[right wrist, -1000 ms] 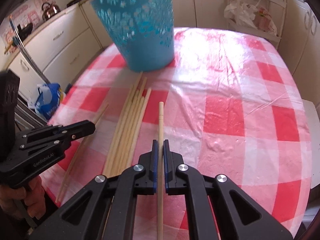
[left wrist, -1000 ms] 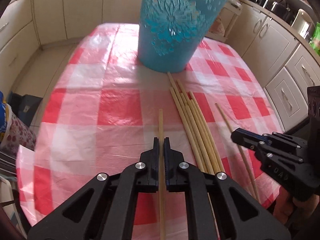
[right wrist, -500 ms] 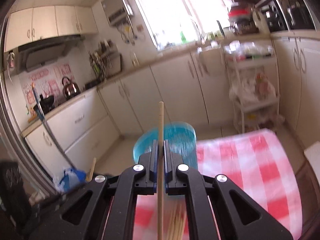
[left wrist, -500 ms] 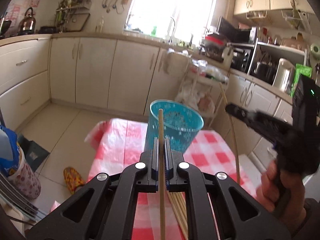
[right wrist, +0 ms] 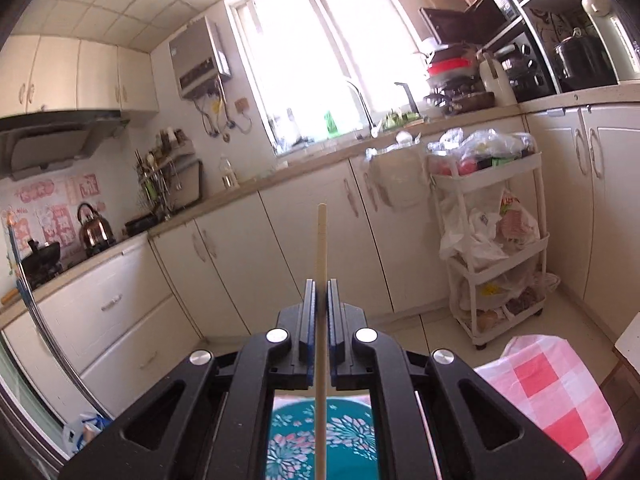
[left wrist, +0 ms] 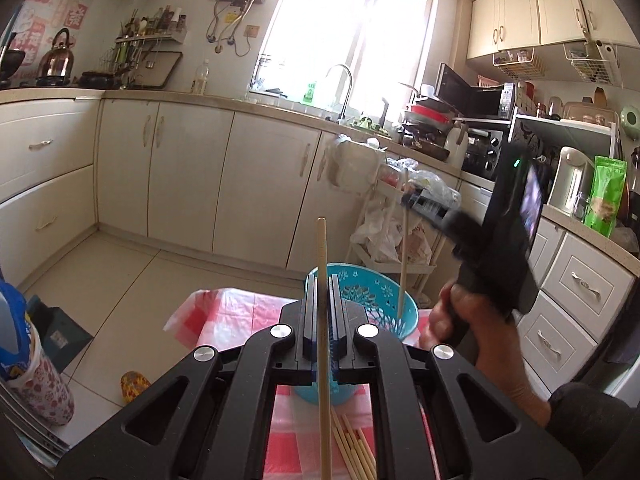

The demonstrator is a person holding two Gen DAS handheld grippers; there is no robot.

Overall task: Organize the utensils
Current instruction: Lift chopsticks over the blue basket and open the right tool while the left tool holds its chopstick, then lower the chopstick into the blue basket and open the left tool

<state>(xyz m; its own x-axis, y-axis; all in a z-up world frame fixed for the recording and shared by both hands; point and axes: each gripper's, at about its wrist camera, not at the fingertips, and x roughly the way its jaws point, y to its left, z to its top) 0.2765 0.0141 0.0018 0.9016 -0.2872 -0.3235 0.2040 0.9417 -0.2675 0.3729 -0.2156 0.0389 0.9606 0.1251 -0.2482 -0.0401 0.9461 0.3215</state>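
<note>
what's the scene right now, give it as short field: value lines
left gripper: shut on a chopstick, held upright
right gripper: shut on a second chopstick, lower end over the basket mouth
basket: blue, openwork wall, standing on the table
loose chopsticks: bundle lying on the tablecloth near the basket
tablecloth: red and white check
done: neither held chopstick released yet

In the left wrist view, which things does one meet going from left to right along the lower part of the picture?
Blue bag with flowered cloth → yellow slipper on the floor → chopstick in the left gripper → chopstick in the right gripper → hand holding the right gripper → white drawers.
</note>
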